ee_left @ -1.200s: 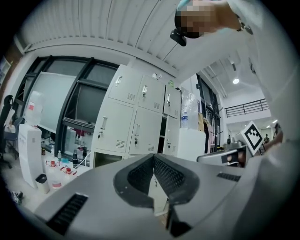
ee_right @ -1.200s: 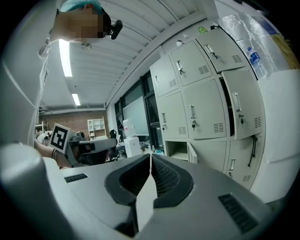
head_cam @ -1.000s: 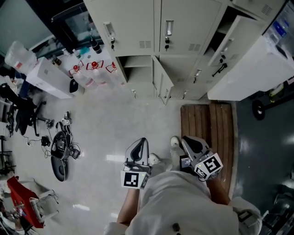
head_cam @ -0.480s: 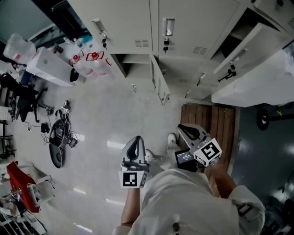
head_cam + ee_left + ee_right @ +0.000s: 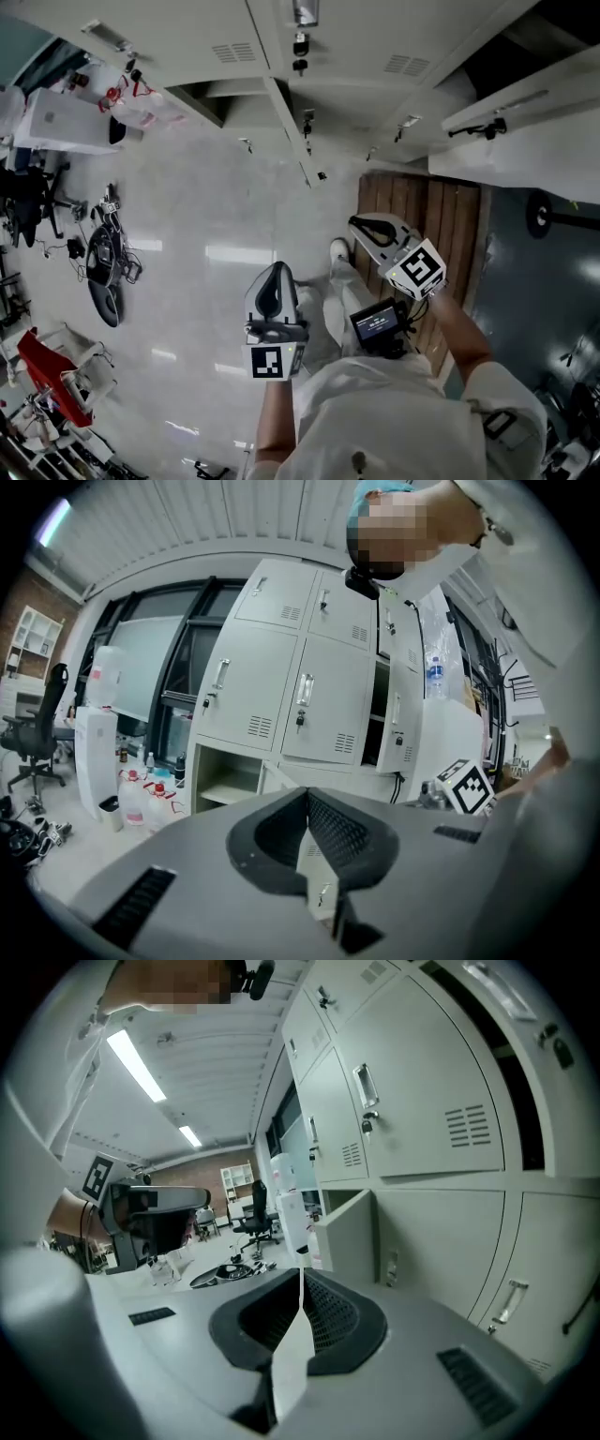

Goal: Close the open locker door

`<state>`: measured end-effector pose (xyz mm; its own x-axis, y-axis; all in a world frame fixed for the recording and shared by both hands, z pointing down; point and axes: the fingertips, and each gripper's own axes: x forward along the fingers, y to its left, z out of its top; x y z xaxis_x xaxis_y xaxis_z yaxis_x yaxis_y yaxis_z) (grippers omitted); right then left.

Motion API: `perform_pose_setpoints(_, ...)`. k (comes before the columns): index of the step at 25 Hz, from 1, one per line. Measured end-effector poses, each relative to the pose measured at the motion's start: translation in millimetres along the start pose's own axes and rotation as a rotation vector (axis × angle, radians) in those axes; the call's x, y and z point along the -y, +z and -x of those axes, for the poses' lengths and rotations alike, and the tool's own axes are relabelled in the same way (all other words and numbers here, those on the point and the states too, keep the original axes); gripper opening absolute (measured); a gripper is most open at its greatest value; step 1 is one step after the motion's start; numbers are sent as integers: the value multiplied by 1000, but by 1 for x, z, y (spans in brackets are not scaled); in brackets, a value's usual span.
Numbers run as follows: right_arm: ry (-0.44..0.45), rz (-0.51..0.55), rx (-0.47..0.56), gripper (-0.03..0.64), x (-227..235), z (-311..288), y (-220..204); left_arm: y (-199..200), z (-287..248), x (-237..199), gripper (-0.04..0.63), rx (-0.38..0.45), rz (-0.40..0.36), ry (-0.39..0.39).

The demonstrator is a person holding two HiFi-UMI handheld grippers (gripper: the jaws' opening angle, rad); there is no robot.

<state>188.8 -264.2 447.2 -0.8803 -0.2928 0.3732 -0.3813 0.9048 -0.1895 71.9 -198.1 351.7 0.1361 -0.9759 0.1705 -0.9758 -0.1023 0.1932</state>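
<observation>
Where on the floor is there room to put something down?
The pale floor is bare between the open locker door and the tangle of cables. The wooden mat by the lockers is partly bare too. It's crowded on the left: cables, bottles and a red thing.

Losing most of the open locker door [image 5: 273,772] in left gripper view: sunk behind left claw [image 5: 307,795] body, only a top corner showing. Seeing a pale strip with a handle in the slot behind the closed tips (door or neighbouring locker, can't tell). Edge-on in head view, so no read on either face. Getting only a dark sliver of its compartment [image 5: 204,94] there. Losing upper lockers [image 5: 187,33] to the top edge. Can't read small screen [image 5: 379,323] on right claw [image 5: 360,225], too small. Can't sort floor clutter [image 5: 101,272] at left, too small. Losing part of red item [image 5: 49,373] off the bottom-left edge.
</observation>
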Motion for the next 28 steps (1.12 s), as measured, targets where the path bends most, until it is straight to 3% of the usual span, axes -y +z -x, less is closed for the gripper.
perform_pose_setpoints(8,79,71,-79,31,38,-49,-69,-54,-46,7,8,-7,62,-30)
perform_pose_setpoints(12,140,51,-84,32,45,-68,-92,-89,-64,4,8,-62,54,-37)
perform_pose_setpoints(14,154,49,-77,59,53,-78,-100,-101,-75,5,8,-66,49,-52)
perform_pose_setpoints(16,178,46,-75,146,61,-89,-105,-110,-83,7,8,-63,48,-65)
perform_pose_setpoints(28,355,231,-92,163,71,-150,-127,-163,-100,1,8,-96,90,-52)
